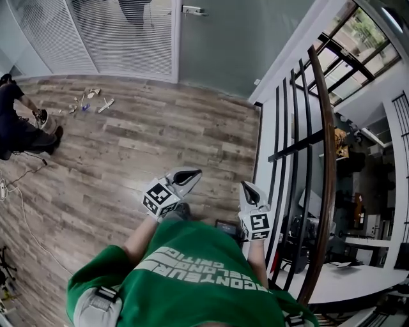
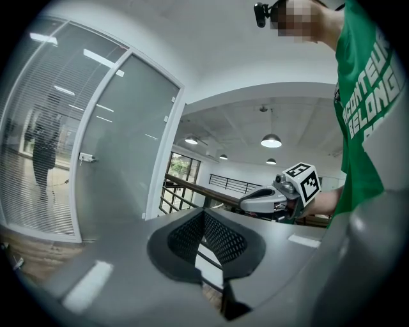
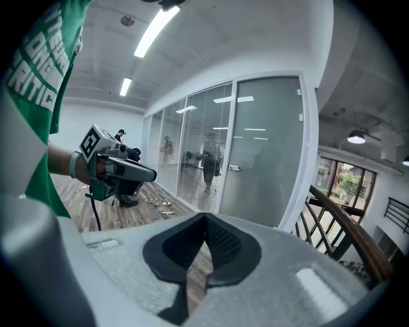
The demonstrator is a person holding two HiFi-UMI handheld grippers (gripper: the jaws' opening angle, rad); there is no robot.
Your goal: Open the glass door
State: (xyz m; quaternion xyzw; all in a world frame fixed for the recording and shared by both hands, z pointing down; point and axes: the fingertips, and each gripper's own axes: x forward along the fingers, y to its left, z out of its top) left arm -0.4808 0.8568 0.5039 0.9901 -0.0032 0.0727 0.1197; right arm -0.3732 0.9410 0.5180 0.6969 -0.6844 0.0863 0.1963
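The frosted glass door (image 1: 223,45) stands across the wooden floor, with its metal handle (image 1: 192,9) at the top of the head view. It also shows in the left gripper view as the door (image 2: 121,159) with its handle (image 2: 86,156), and in the right gripper view as the door (image 3: 262,159) with its handle (image 3: 234,168). My left gripper (image 1: 182,175) and right gripper (image 1: 250,191) are held side by side in front of my green shirt, well short of the door. Both the left gripper (image 2: 204,212) and the right gripper (image 3: 206,217) are shut and hold nothing.
A dark railing with a wooden top rail (image 1: 323,159) runs along my right. Left of the door is a glass wall with blinds (image 1: 121,32). A person (image 1: 19,128) crouches at the far left, with small bits (image 1: 96,102) scattered on the floor and cables (image 1: 13,191) nearby.
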